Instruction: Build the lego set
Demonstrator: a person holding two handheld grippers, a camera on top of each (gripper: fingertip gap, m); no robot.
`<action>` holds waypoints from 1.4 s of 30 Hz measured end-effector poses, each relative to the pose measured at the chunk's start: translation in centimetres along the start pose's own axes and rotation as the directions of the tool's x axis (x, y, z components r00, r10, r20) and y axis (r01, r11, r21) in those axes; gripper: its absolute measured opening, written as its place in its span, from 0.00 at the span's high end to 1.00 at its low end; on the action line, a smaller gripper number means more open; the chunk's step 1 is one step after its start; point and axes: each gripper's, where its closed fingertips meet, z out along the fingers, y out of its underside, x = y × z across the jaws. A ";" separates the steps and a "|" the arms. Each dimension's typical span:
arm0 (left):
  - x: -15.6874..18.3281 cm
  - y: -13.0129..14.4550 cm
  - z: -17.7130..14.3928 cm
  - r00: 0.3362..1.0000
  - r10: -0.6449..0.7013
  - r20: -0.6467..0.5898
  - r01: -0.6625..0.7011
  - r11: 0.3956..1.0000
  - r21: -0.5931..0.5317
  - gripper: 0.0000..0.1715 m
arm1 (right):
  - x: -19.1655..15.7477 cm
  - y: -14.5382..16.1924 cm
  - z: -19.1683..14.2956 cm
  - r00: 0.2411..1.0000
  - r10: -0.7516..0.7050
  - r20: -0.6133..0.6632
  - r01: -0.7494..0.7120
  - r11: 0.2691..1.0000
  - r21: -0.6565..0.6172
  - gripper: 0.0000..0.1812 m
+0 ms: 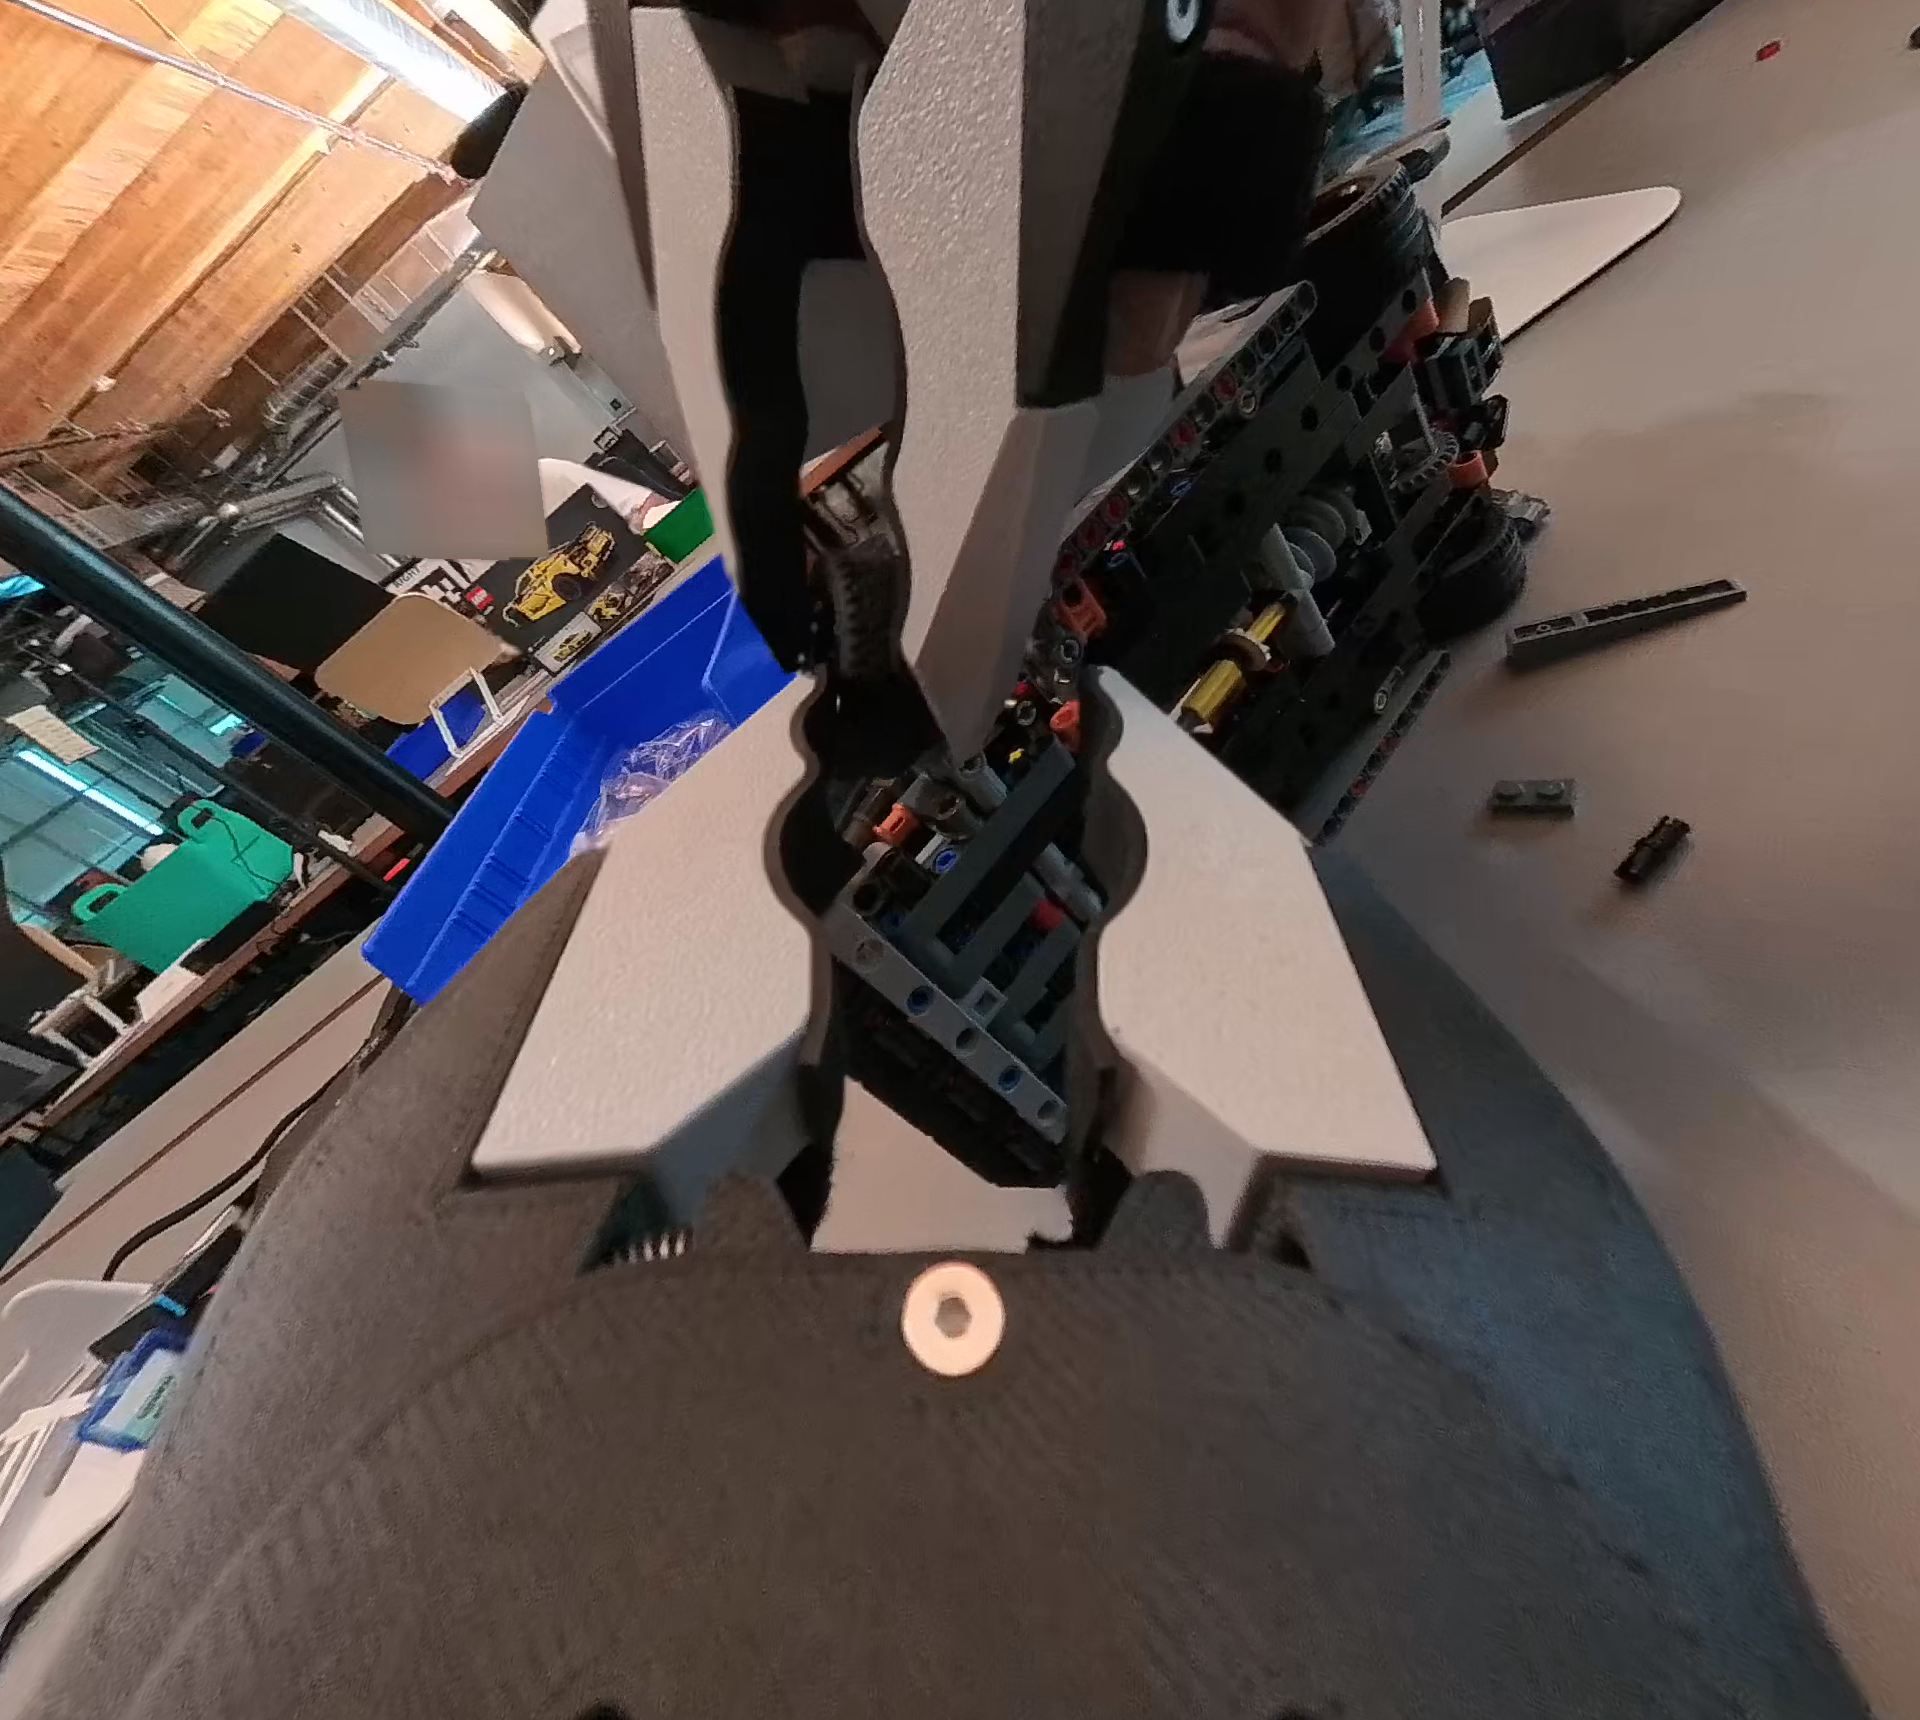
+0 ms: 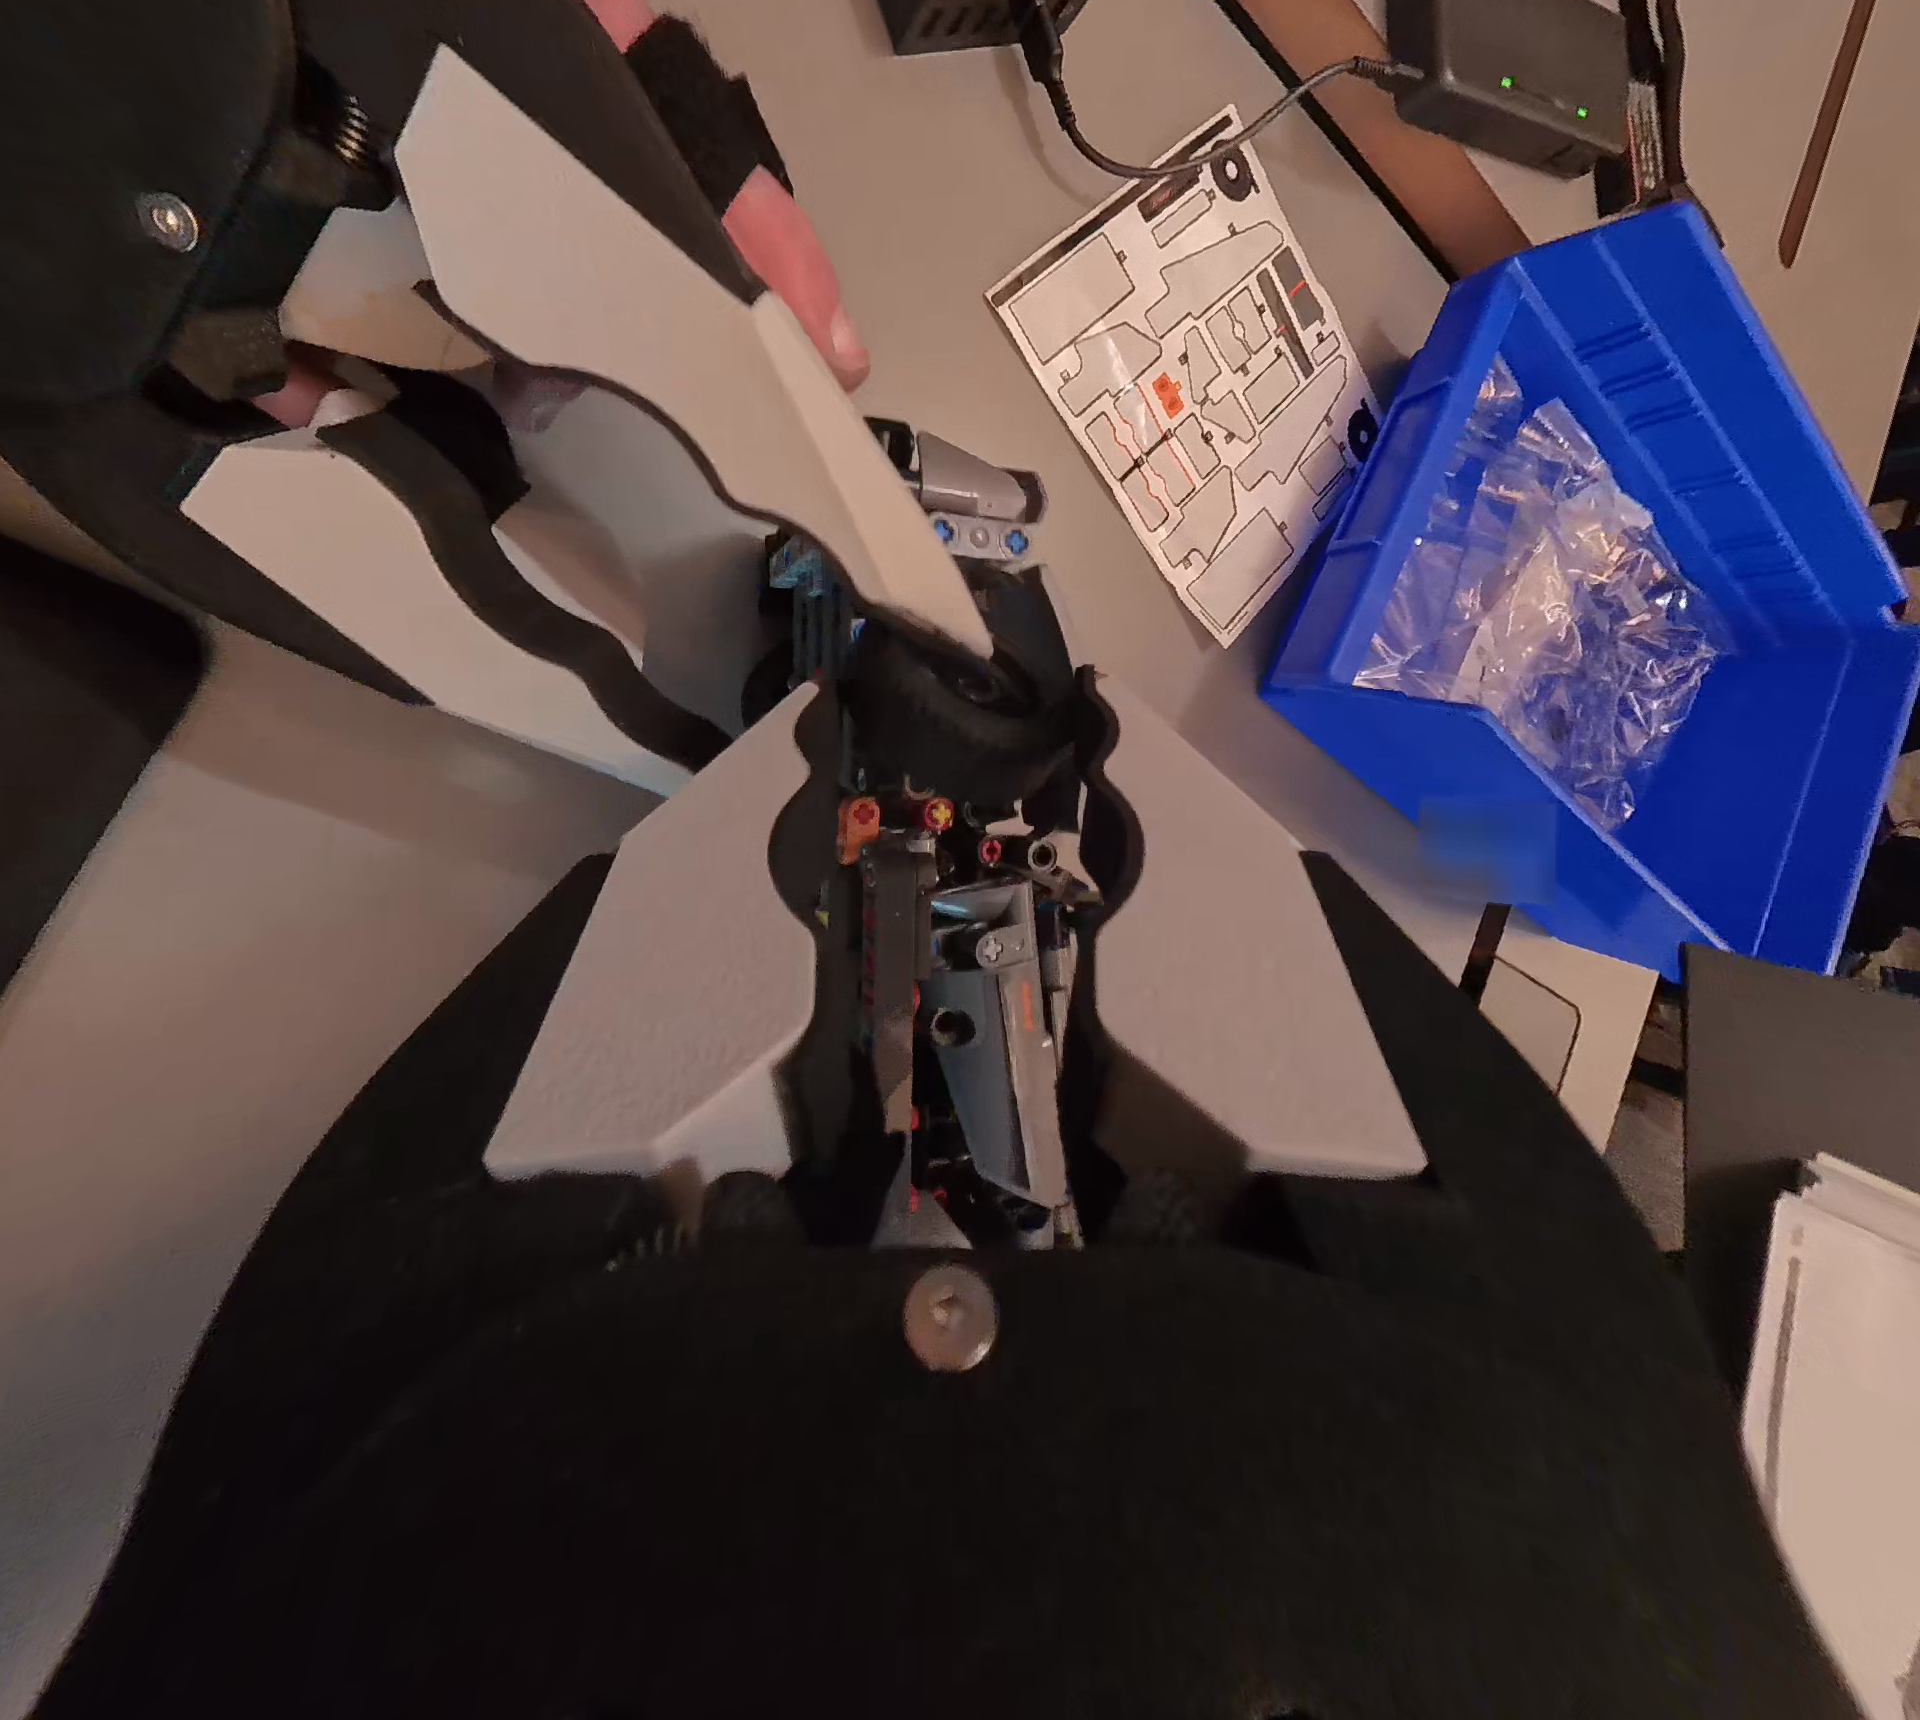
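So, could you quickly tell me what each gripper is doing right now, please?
Left gripper: closed on the lego model.
Right gripper: also closed on the lego model, at its wheel end.

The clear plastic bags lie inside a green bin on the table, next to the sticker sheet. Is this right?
Not quite: the bin is blue, as the right wrist view shows. The clear plastic bags do lie inside it, next to the sticker sheet on the table.

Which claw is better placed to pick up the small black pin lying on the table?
Left, probably. The black pin lies on the table just right of the left claw, and only its camera shows it. The right claw also grips the lego model and could steady it.
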 end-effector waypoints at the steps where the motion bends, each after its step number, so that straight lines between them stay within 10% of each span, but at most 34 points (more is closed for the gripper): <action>1: -0.1 0.1 0.0 1.000 0.001 0.007 -0.001 1.000 -0.006 0.74 | 0.0 0.0 -0.2 1.000 0.013 0.003 -0.013 1.000 0.004 0.77; 42: -0.1 -0.1 0.0 1.000 0.010 0.017 -0.010 1.000 -0.001 0.75 | 0.0 1.1 0.0 0.989 0.144 0.040 -0.145 0.989 0.016 0.78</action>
